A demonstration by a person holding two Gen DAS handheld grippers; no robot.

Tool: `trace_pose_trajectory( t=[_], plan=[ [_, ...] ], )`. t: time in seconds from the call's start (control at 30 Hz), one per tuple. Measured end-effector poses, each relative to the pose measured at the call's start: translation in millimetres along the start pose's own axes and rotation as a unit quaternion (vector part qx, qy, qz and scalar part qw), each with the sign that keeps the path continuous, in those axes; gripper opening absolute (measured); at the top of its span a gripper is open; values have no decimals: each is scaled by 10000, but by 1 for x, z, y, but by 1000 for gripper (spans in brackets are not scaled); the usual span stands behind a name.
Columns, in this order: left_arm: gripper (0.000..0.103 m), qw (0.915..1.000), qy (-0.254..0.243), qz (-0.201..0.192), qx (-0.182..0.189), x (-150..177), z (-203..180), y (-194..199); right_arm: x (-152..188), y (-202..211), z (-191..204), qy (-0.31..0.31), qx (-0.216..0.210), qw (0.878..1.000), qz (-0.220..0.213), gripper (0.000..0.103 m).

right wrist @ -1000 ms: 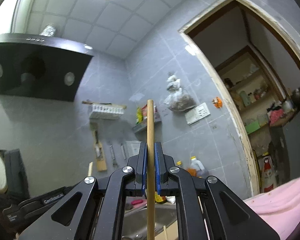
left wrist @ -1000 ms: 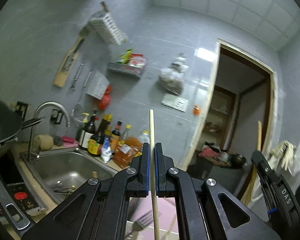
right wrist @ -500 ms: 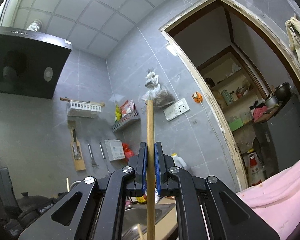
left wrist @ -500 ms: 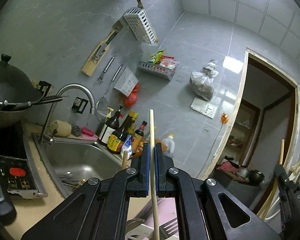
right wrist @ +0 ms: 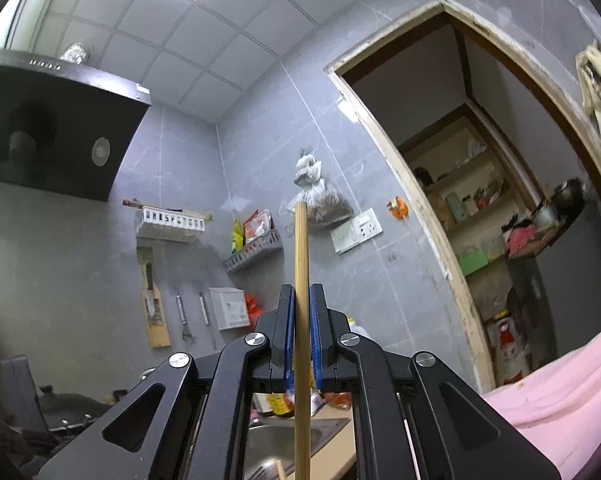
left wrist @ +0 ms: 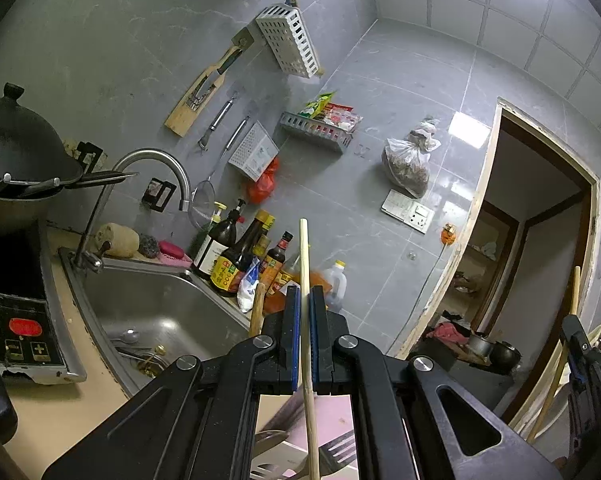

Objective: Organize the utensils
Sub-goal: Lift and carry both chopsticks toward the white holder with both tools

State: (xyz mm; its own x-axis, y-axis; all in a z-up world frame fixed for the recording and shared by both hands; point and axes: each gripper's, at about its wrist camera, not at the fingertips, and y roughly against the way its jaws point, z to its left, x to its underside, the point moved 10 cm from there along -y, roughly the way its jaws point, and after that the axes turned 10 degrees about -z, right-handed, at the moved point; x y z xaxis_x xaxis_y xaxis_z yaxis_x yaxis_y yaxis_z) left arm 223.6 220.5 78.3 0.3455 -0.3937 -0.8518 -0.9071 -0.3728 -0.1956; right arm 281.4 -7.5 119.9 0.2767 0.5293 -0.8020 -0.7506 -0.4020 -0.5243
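Each pair of tongs is clamped tight on one upright chopstick: left tongs pinch a pale chopstick, right tongs a browner chopstick. Sauce bottles crowd the bench beside the sink; a fork lies below.

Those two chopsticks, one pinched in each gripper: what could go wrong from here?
Each is held only by a thin pinch. The pale chopstick in the left gripper leans slightly between the pads, so it might pivot or slip. Below it lie forks, and the open sink sits close by, so a dropped stick could land among them or in the basin. The right gripper holds the darker chopstick with a long end sticking out, which could knock something.
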Motion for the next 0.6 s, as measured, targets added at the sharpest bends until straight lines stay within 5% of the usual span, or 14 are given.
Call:
trace_pose_trajectory(
  t=[0.6],
  plan=[
    [2,9974,-76,-641,-310,-12,6,11,5,0,-10,76,194,9998,-52,5]
  ],
)
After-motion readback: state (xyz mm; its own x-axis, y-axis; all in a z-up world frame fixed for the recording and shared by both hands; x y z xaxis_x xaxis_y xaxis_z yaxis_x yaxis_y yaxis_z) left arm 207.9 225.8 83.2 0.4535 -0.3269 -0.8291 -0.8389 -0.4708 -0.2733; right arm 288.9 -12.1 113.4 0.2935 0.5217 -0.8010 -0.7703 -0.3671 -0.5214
